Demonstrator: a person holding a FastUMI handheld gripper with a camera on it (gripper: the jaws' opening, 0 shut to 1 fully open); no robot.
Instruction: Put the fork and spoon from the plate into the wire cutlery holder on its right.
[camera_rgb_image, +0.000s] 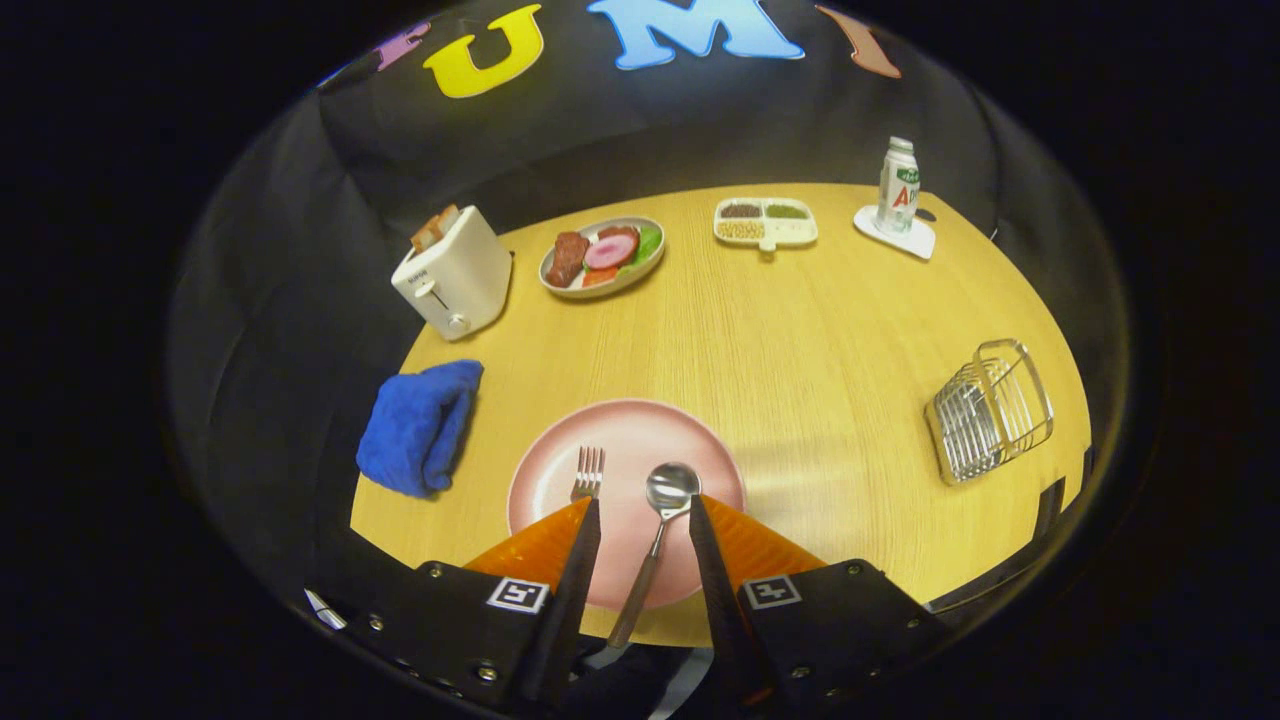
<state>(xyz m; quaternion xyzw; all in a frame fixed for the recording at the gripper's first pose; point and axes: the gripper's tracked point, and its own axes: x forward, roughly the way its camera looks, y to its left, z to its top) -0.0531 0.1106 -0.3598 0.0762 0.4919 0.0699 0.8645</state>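
On the table's (800, 340) left side a blue cloth (420, 427) lies bunched near the left edge, and beyond it a white toaster (452, 272) with a slice of bread in its slot stands at the far left corner. Next along the far edge sits a grey plate of food (603, 256), then a white divided tray (765, 222) with grains in its compartments, and then a white bottle (897, 186) upright on a small white coaster (895, 236) at the far right corner.

The gripper (644, 515) hangs above the near edge of the table, tilted downward over a pink plate (625, 440), with its fingers (585, 545) spread apart and gripping nothing. The fork (588, 473) lies on the plate with its tines pointing away; they show just ahead of the left fingertip, which covers the handle. The spoon (660, 525) lies just right of the fork, its bowl a little ahead of the fingertips and its handle running back between the two fingers, past the plate's near rim. Neither finger can be seen touching it.

Well apart to the right, near the table's right edge, the wire cutlery holder (990, 410) stands with nothing in it.
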